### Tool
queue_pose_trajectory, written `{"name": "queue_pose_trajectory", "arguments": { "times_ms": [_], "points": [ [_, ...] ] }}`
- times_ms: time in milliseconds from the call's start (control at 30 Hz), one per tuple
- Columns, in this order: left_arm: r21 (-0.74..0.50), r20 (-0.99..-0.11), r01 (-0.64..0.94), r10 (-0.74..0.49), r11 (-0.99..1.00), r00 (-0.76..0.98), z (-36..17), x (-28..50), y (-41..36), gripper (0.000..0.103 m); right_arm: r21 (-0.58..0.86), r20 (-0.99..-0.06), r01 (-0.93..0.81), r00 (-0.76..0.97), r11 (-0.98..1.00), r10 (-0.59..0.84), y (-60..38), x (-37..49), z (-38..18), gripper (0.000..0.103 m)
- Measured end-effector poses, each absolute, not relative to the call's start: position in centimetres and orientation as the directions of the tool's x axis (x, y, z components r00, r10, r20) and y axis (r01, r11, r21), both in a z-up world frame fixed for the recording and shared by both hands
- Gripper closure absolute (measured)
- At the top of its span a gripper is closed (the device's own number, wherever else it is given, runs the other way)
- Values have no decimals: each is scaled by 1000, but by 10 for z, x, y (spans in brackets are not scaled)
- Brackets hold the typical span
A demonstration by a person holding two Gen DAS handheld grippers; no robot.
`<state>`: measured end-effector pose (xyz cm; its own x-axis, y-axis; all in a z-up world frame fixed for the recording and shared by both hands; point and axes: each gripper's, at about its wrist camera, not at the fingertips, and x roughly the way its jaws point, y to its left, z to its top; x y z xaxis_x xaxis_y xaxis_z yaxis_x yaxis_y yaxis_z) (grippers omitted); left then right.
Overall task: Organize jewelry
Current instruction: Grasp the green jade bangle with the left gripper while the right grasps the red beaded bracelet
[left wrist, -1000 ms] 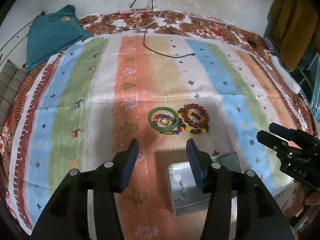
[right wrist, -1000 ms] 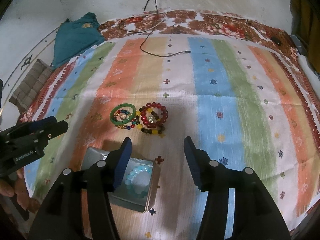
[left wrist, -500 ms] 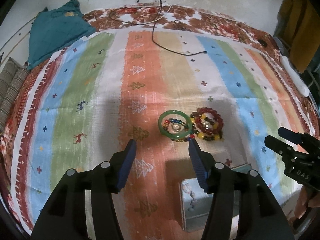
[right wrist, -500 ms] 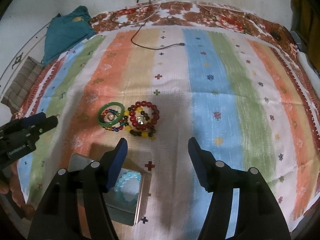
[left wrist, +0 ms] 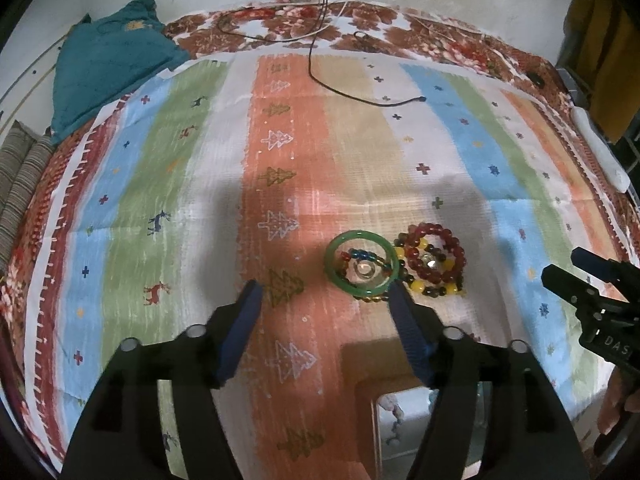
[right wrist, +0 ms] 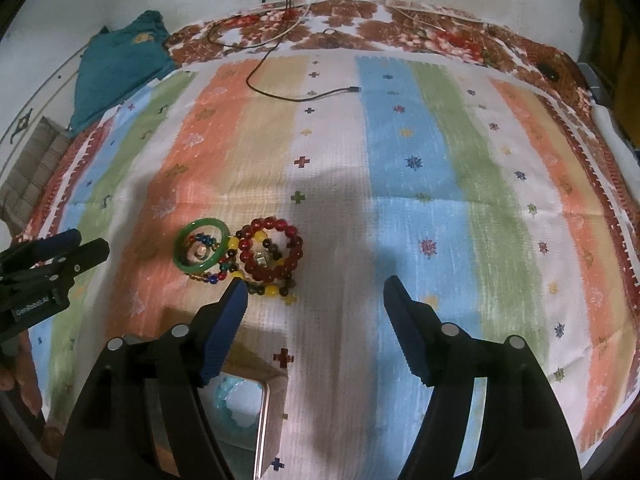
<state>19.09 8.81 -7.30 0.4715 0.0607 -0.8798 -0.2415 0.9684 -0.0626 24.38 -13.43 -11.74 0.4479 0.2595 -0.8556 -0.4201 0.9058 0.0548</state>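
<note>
A: Looking nearest, what sits by the claws?
B: A metal tin (right wrist: pixel 267 420) at the near cloth edge, left of the right gripper (right wrist: pixel 316 320).
A: And the jaws?
B: Both have just been opening; left gripper (left wrist: pixel 326 316) is wide too, nothing between.
A: Jewelry?
B: Green bangle (left wrist: pixel 362 266) touching red bead bracelet (left wrist: pixel 434 258), just beyond the fingertips. Farther, striped cloth (right wrist: pixel 420 152) lies bare up to a black cable (right wrist: pixel 304 98).
</note>
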Motion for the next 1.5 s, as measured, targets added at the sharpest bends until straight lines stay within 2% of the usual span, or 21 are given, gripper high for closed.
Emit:
{"name": "queue_pose_trajectory", "arguments": {
  "times_ms": [167, 500, 600, 733, 833, 1500],
  "points": [
    [-51, -888, -242, 66, 969, 456, -79, 201, 91, 34, 57, -867, -417, 429, 907, 253, -132, 254, -124, 29],
    [-38, -894, -246, 77, 968, 441, -87, 213, 96, 25, 49, -872, -422, 424, 905, 244, -126, 267, -131, 18],
    [-43, -884, -254, 81, 966, 460, -86, 216, 100, 14, 40, -875, -429, 421, 902, 239, -122, 270, -133, 15],
    [-41, -895, -272, 85, 961, 437, -92, 223, 106, 12, 32, -878, -430, 419, 902, 231, -120, 274, -137, 14],
    [-30, -895, -277, 98, 960, 435, -94, 226, 107, 6, 42, -881, -442, 406, 896, 242, -117, 277, -141, 12],
    [-15, -929, -242, 76, 970, 362, -137, 252, 115, 6, 14, -918, -442, 349, 897, 187, -102, 308, -184, 10]
  ]
}}
